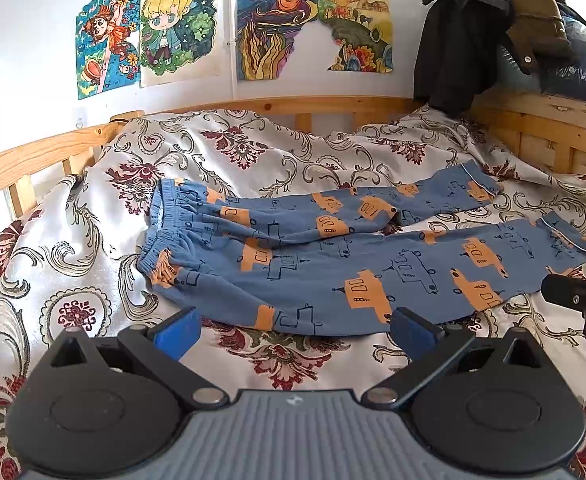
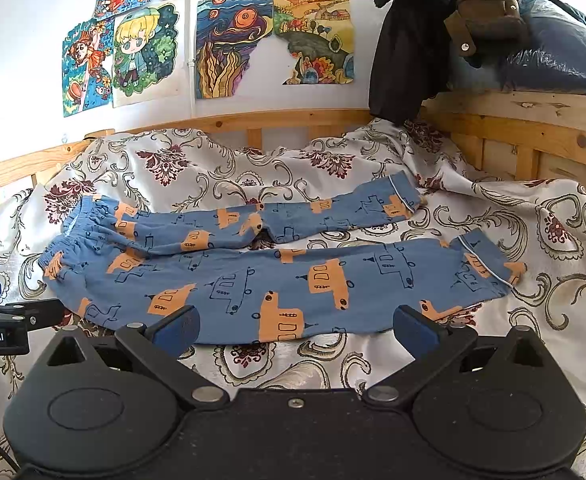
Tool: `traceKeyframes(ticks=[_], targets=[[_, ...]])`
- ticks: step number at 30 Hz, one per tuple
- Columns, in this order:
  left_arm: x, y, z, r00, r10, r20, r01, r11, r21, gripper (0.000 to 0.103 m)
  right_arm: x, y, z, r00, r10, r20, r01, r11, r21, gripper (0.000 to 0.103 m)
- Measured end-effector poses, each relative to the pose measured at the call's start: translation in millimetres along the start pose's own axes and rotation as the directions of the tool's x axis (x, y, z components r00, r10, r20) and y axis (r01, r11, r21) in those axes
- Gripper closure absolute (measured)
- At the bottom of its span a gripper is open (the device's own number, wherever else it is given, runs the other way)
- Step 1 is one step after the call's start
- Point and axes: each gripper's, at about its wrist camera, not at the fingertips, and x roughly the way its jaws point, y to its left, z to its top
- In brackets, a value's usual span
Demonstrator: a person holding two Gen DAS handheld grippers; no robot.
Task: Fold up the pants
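Note:
Blue pants (image 1: 313,276) with orange and outlined vehicle prints lie flat on the bed, waistband to the left, both legs stretching right and slightly apart. In the right wrist view the same pants (image 2: 253,280) span the middle. My left gripper (image 1: 297,330) is open, hovering just in front of the near leg's lower edge, with nothing between its blue fingers (image 1: 181,330). My right gripper (image 2: 297,328) is open too, in front of the near leg toward the cuff end, holding nothing. Each gripper shows at the edge of the other's view.
The bed is covered by a white floral bedspread (image 1: 73,248), bunched toward the back. A wooden bed rail (image 1: 253,106) runs behind, with drawings on the wall above. Dark clothes (image 1: 465,32) hang over the wooden frame at the back right.

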Motion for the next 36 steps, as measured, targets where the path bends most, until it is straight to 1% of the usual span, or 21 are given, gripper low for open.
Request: traceKeyframes(ticks=[20, 22, 23, 25, 27, 31, 34, 35, 36], targets=[[-1, -3, -1, 1.0, -0.008, -0.018, 0.008, 1.0, 0.012, 0.0, 0, 0, 0, 1.0, -0.002, 0.002, 0.002, 1.0, 0.0, 0.001], [2, -2, -1, 0.999, -0.019, -0.035, 0.019, 1.0, 0.0, 0.0, 0, -1, 1, 1.0, -0.007, 0.002, 0.007, 1.0, 0.003, 0.001], [4, -1, -1, 0.998, -0.037, -0.052, 0.037, 0.999, -0.012, 0.0, 0, -1, 1, 1.0, -0.012, 0.003, 0.012, 1.0, 0.006, 0.001], [11, 4, 1, 0.99, -0.088, -0.111, 0.083, 0.995, -0.053, 0.0, 1, -1, 3, 1.0, -0.029, 0.0, 0.029, 1.0, 0.01, 0.001], [18, 9, 7, 0.983, -0.108, -0.152, 0.094, 0.991, -0.095, 0.0, 3, -3, 6, 0.999, -0.043, 0.0, 0.043, 0.999, 0.013, 0.001], [34, 22, 31, 0.977, -0.101, -0.19, 0.068, 0.983, -0.171, 0.0, 10, -11, 14, 0.999, -0.033, 0.017, 0.032, 0.999, 0.033, 0.001], [55, 28, 61, 0.962, -0.116, -0.249, 0.065, 0.977, -0.205, 0.0, 20, -23, 23, 1.0, 0.016, 0.017, -0.017, 0.998, 0.055, 0.0], [63, 30, 74, 0.959, -0.12, -0.258, 0.07, 0.978, -0.195, 0.0, 24, -27, 27, 0.999, 0.047, 0.005, -0.047, 0.996, 0.07, 0.001], [71, 30, 87, 0.96, -0.119, -0.255, 0.076, 0.982, -0.173, 0.0, 30, -31, 32, 0.997, 0.076, -0.005, -0.075, 0.994, 0.075, 0.0]])
